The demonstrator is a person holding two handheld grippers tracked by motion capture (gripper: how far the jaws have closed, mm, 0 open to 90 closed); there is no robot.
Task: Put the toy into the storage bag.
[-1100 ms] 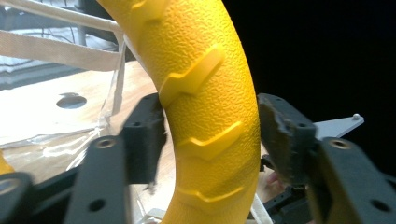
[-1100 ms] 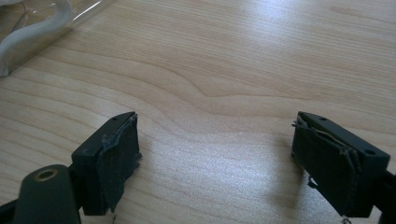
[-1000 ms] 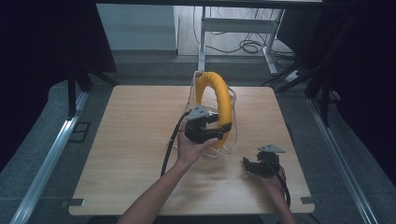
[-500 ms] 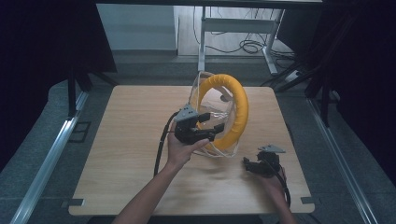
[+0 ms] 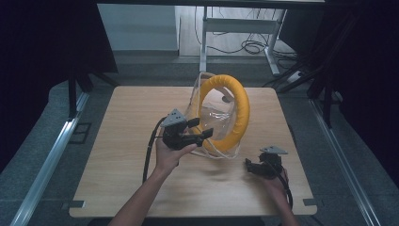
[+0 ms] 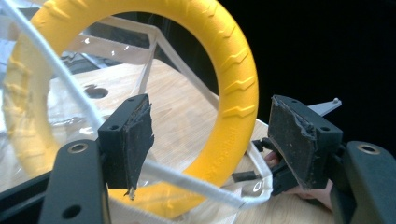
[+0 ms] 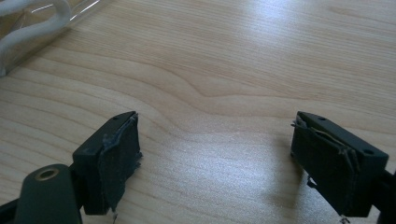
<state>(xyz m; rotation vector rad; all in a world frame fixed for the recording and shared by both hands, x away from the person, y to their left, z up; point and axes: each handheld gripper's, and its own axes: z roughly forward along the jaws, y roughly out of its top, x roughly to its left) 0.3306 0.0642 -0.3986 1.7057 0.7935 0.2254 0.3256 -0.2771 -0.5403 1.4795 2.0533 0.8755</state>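
Seen from the high view, the yellow ring [image 5: 225, 113] stands nearly upright on edge inside a clear plastic bag with white piping [image 5: 207, 106], just beyond the middle of the bench [image 5: 117, 141]. My left tongs [image 5: 202, 133] sit immediately beside the ring's near-left rim, pointing toward it across the bench; their jaws have just been opening and now stand apart, pressing on nothing. In the left gripper view the ring [image 6: 233, 84] rises just ahead of the left tongs [image 6: 210, 140], its lower arc crossing the gap between the two pads, while a strand of the bag's white piping [image 6: 187, 179] runs slack through that gap without being pinched. The relation that the next move turns on is this: the ring lies directly forward of the left tongs, its plane close to vertical and its hole facing roughly along the jaws' line, so a short advance would bring the lower rim between the pads — a re-grip there looks feasible, in my judgement. My right tongs [image 5: 256, 165] rest low near the bench's near-right corner, well apart from the ring; the right gripper view shows the right tongs [image 7: 215, 158] wide open over bare wood, with the bag's edge [image 7: 32, 28] at far upper left — the left hand is clearly the nearer.
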